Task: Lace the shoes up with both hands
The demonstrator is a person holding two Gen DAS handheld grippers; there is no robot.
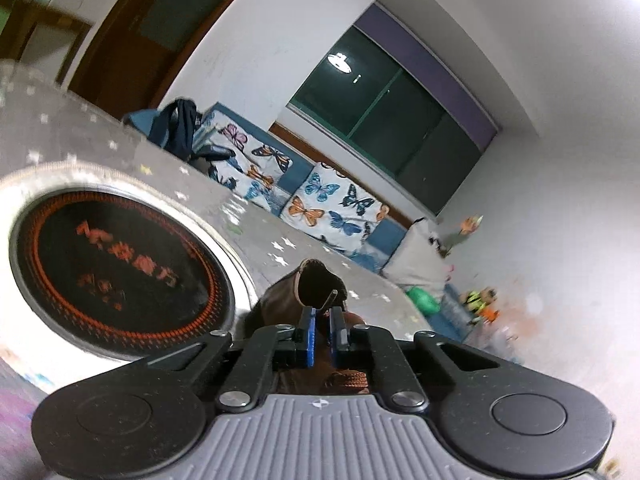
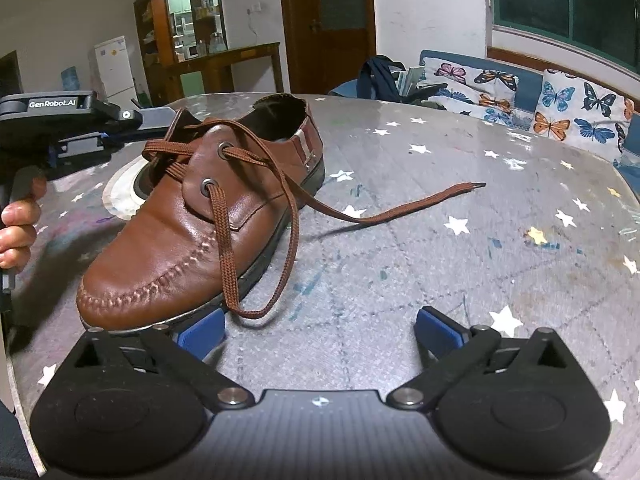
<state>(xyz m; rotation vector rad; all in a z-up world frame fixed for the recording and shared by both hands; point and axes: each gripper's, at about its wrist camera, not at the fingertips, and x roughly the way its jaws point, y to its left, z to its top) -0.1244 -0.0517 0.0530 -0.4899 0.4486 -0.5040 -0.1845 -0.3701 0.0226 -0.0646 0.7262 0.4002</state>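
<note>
Your brown leather shoe sits on the star-patterned tabletop, toe toward your right gripper, whose jaws stand wide apart over bare surface, holding nothing. One lace end trails loose to the shoe's right. Your left gripper is nearly closed at the shoe's heel; whether it pinches the lace tip cannot be told.

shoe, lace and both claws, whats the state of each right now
shoe: upright on the table, untied
lace: threaded through the eyelets, one end loose on the table, a slack loop hanging over the shoe's side
left claw: nearly closed, right at the shoe's heel opening; a thin dark tip sits near its fingers, but a grip cannot be confirmed
right claw: wide open, empty, low by the toe
</note>
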